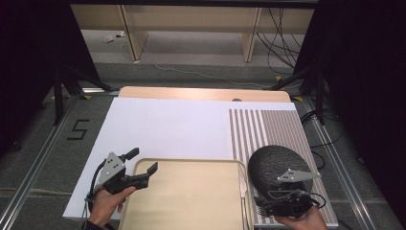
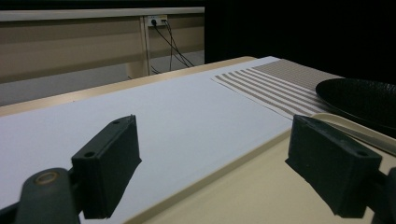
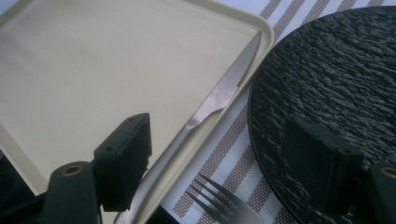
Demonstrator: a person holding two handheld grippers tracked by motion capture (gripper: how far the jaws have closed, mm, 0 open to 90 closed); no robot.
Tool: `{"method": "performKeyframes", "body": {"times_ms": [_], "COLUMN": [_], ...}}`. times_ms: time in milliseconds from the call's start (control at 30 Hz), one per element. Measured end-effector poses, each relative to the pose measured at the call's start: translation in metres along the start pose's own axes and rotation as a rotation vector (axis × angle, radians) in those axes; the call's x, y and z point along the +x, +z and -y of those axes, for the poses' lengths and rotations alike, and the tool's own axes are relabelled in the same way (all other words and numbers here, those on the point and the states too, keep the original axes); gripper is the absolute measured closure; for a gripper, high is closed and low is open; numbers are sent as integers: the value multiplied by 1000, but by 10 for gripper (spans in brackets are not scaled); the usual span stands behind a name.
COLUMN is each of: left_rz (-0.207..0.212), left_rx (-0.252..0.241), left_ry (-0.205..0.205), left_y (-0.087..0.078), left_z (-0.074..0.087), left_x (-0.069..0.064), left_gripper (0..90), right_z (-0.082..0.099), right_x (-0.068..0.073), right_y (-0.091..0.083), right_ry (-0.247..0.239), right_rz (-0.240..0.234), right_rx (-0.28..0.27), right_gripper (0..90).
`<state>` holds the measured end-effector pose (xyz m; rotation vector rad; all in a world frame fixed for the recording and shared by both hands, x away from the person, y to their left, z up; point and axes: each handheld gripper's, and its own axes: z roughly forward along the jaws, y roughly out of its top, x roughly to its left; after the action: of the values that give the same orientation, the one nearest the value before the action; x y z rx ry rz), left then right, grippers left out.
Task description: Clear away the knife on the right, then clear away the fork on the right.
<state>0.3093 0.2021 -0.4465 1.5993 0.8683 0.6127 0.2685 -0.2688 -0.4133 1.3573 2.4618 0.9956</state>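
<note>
A beige tray (image 1: 191, 196) lies at the near edge of the table with nothing on its flat bed. A steel knife (image 3: 219, 95) rests along the tray's right rim, blade pointing away from me. A fork (image 3: 219, 200) lies on the striped mat between the tray and a round black plate (image 1: 275, 163). My right gripper (image 3: 222, 156) stands open above the knife handle and fork, nothing between its pads. My left gripper (image 1: 142, 161) is open at the tray's far left corner, one jaw over the white sheet, one over the tray (image 2: 243, 186).
A white sheet (image 1: 167, 127) covers most of the wooden table, and a brown-striped placemat (image 1: 263, 127) lies at its right under the plate. Beyond the table are grey floor, desk legs and cables. Black stands and rails flank both sides.
</note>
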Motion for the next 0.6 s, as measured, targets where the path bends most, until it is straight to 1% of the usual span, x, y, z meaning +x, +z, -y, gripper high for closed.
{"method": "performKeyframes", "body": {"times_ms": [67, 100, 167, 200, 300, 333, 367, 400, 433, 467, 500, 533, 567, 600], "left_rz": [-2, -1, 1, 2, 1, 1, 1, 0, 1, 1, 2, 1, 2, 2], "left_rx": [0, -1, -3, -3, -3, -3, -2, 1, 3, 1, 1, 0, -3, -2], "left_ry": [-3, -3, -5, -4, -3, -3, -3, 0, -1, 0, 0, 1, 2, 6], "left_y": [-1, -1, -1, -1, -1, -1, -1, 0, 0, -1, -1, -1, -1, -1], "left_z": [0, 0, 0, 0, 0, 0, 0, 0, 1, 1, 0, 0, -1, -1], "left_x": [0, 0, 0, 0, -1, -1, 0, 0, 0, -1, -1, -1, -1, -1], "left_gripper": [164, 164, 164, 164, 164, 164, 164, 164, 164, 164, 164, 164, 164, 163], "right_z": [1, 2, 3, 4, 6, 8, 9, 11, 12, 13, 14, 15, 16, 17], "right_x": [-2, -3, -4, -6, -7, -9, -10, -10, -11, -11, -12, -12, -14, -15], "right_y": [-1, -3, -4, -4, -7, -7, -6, -8, -8, -10, -11, -13, -13, -14], "right_ry": [3, 6, 25, 15, 21, 17, 11, 35, 33, 47, 49, 68, 43, 47], "right_rz": [7, 14, 24, 25, 32, 34, 26, 52, 58, 67, 67, 71, 72, 83], "right_rx": [-2, 6, 7, 3, 7, 13, 10, 25, 25, 37, 33, 47, 24, 26], "right_gripper": [219, 209, 193, 188, 187, 187, 187, 187, 186, 187, 187, 187, 187, 187]}}
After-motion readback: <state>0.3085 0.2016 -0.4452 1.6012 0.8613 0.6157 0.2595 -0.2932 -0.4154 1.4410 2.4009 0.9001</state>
